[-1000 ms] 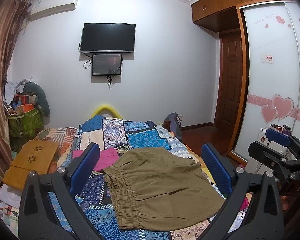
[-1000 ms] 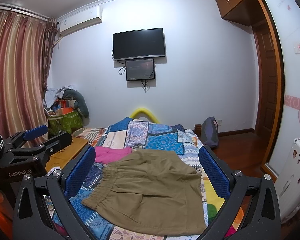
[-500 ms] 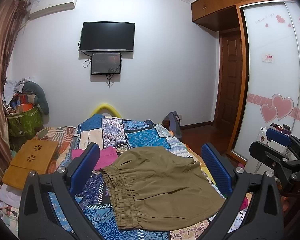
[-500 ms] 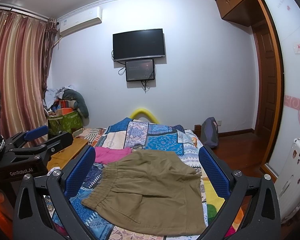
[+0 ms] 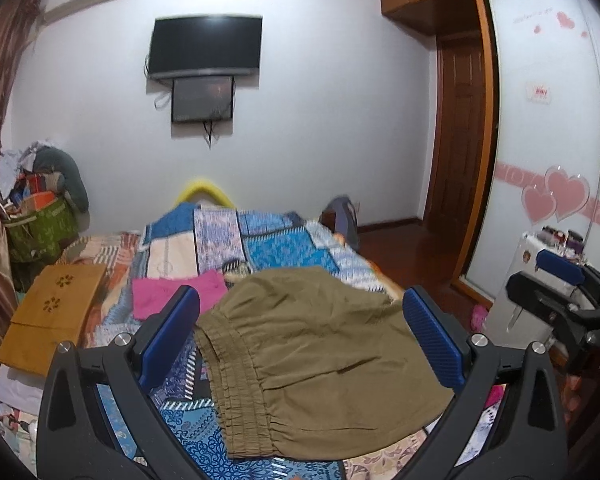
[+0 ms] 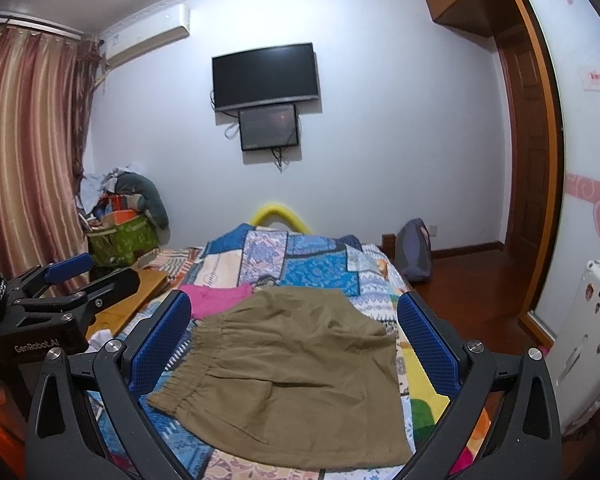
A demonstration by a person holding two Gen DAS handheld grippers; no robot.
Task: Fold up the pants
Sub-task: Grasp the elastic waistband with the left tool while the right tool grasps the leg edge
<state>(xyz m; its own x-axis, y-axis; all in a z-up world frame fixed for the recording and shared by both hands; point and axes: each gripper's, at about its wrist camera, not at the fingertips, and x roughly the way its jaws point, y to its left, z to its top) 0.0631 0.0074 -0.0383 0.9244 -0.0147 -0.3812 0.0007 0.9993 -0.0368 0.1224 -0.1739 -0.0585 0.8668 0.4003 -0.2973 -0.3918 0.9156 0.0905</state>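
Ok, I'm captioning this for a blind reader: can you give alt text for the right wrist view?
Olive-brown pants lie on a patchwork bedspread, framed by the open right gripper, which holds nothing. A pink garment lies just beyond the waistband; the left gripper shows at the left edge.

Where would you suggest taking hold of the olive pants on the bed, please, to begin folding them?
Probably the gathered elastic waistband of the olive pants. It runs along their left edge, thick and ridged, a firmer bite than the flat cloth. The left gripper could come in low from that side; the right gripper could take the hem edge opposite. Both are open and hover above the pants.
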